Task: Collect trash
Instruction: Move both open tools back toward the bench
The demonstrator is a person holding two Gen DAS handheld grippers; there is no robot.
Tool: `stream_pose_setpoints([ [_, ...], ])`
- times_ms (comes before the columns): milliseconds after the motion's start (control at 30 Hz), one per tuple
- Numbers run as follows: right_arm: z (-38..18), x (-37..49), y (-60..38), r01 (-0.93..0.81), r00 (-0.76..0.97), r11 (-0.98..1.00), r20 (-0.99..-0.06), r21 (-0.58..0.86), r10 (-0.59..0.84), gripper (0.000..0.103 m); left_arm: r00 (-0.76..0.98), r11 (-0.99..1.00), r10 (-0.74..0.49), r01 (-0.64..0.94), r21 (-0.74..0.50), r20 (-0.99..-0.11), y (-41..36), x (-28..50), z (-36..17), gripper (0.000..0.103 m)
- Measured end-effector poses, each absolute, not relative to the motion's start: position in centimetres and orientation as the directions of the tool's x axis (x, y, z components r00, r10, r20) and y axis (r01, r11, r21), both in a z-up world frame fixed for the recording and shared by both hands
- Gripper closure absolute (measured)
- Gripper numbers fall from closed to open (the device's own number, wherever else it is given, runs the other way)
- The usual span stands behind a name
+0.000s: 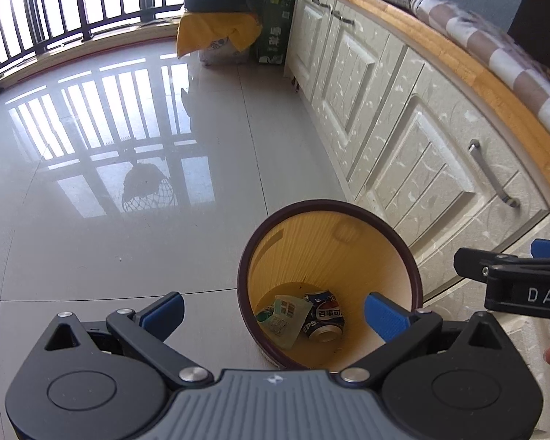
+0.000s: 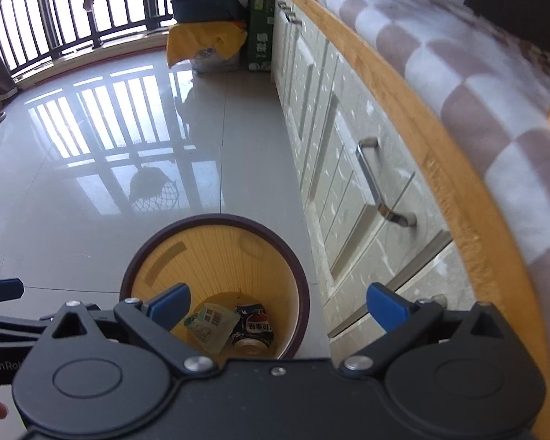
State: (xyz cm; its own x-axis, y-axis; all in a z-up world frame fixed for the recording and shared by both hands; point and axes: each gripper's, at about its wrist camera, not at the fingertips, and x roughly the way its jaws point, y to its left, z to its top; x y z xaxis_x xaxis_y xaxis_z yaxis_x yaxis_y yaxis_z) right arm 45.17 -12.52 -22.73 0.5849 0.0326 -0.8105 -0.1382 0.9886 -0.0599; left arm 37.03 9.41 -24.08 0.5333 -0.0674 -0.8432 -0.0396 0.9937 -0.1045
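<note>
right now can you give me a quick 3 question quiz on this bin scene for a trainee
1. True or false: the bin stands on the floor beside the cabinets.
2. What lies at the bottom of the bin? A) a glass bottle and a sock B) a crushed can and a wrapper C) nothing
3. Fill in: the left tool and the right tool are both ____ and hold nothing.

Key: 1 true; 2 B; 3 open

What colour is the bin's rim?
Dark maroon-brown rim around a yellow wood-grain inside; clearest in the right wrist view.
</note>
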Motion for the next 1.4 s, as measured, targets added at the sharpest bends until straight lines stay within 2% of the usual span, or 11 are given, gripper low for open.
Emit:
stream_pose_setpoints([
  [367,-18.6,40.4,-13.2,-0.128,0.625,0.991,-0.779,-0.048,0.043,0.0,0.579,0.992,-0.076,-0.042,-0.123,-0.812,9.4,32.0,-19.9,0.0],
  [767,-11.4,34.0,-15.7,-0.112,0.723,0.993,-0.689,-0.037,0.056,0.0,0.66,0.991,-0.08,-0.028,-0.13,-0.747,8.3,26.1,-14.1,0.0],
  [1400,-5.1,23.8,-25.8,0.009,0.839,1.0,-0.545,-0.004,-0.01,0.0,0.776,0.988,-0.143,0.08,-0.129,-0.615,1.4,19.5,-6.8,0.0],
])
